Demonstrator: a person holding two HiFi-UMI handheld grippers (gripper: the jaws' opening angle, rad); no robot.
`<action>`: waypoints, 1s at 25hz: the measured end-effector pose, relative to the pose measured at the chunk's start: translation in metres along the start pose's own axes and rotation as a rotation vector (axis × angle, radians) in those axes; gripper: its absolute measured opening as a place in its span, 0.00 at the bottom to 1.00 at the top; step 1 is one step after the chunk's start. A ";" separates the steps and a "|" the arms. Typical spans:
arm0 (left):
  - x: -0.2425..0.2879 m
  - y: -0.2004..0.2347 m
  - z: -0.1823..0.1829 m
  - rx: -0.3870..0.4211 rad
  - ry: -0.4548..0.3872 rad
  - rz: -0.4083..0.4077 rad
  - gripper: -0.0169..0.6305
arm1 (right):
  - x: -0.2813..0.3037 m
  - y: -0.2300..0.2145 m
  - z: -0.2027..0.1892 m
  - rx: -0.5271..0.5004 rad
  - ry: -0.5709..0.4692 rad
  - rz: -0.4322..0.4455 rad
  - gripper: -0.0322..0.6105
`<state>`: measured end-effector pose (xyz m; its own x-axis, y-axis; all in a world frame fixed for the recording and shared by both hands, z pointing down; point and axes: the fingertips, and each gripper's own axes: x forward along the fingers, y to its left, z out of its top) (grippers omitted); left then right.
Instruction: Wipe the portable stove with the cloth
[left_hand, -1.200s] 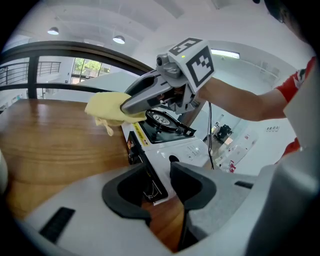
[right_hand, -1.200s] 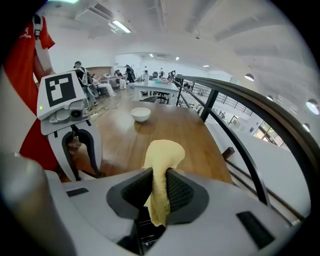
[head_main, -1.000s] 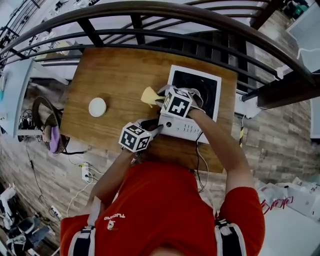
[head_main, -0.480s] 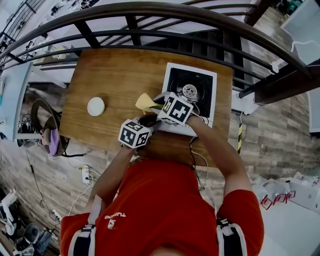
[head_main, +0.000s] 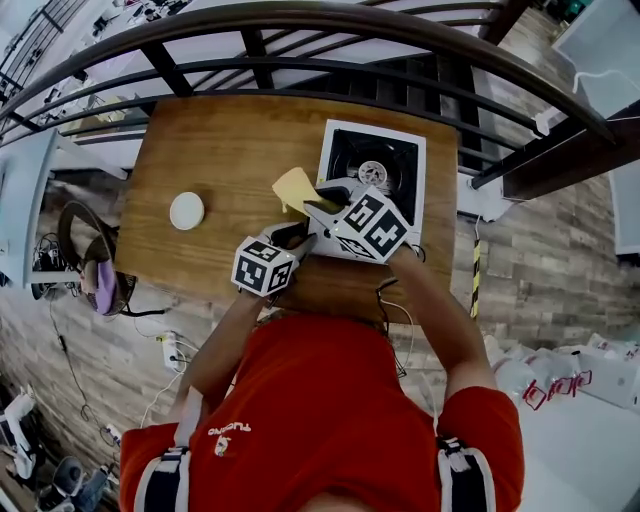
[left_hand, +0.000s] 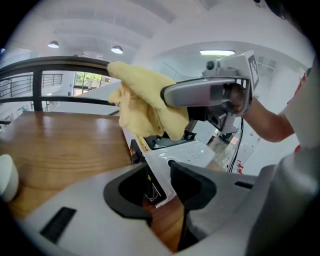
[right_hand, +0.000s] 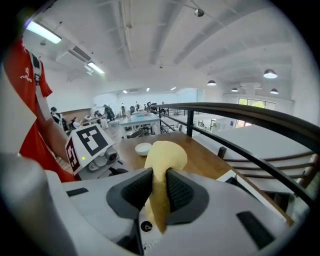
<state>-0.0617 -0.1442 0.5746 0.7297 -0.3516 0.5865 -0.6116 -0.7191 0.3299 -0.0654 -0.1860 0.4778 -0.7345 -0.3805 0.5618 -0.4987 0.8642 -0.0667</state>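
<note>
White and small, a dish (head_main: 186, 211) sits on the wooden surface (head_main: 220, 150), well off to the left of the left gripper (left_hand: 161, 175) and out of the work.

That left gripper reaches forward to the near left corner of the portable stove (head_main: 345, 150). Its jaws are drawn in close, with the white corner panel standing between them. They appear to pinch it, though the contact itself is hard to make out. The likely reason is bracing, since a light stove would slide under a wiping stroke unless one corner is held.

Up and just ahead of the left gripper hangs the yellow cloth (left_hand: 145, 105). It is bunched into a wad, lifted clear of the stove and poised over its left rim. The right gripper (right_hand: 159, 187) is clamped tight on the cloth. A fold is squeezed between its jaws, most of the wad bulges out past the tips, and a tail hangs below. Gripping it that way leaves a soft pad in front to press onto the metal.

The stove's black top and burner lie below and to the right of the right gripper, so the cloth must come down before it touches anything.
</note>
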 end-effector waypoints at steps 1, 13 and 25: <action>-0.004 0.000 0.005 0.001 -0.019 0.004 0.25 | -0.007 -0.002 0.005 0.016 -0.030 -0.023 0.19; -0.064 -0.017 0.110 0.073 -0.467 0.031 0.17 | -0.103 -0.019 0.036 0.170 -0.393 -0.308 0.19; -0.100 -0.060 0.176 0.190 -0.715 -0.001 0.04 | -0.174 -0.007 0.038 0.151 -0.658 -0.465 0.19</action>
<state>-0.0441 -0.1710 0.3656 0.7910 -0.6088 -0.0603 -0.5946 -0.7882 0.1585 0.0484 -0.1388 0.3493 -0.5335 -0.8450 -0.0363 -0.8410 0.5346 -0.0831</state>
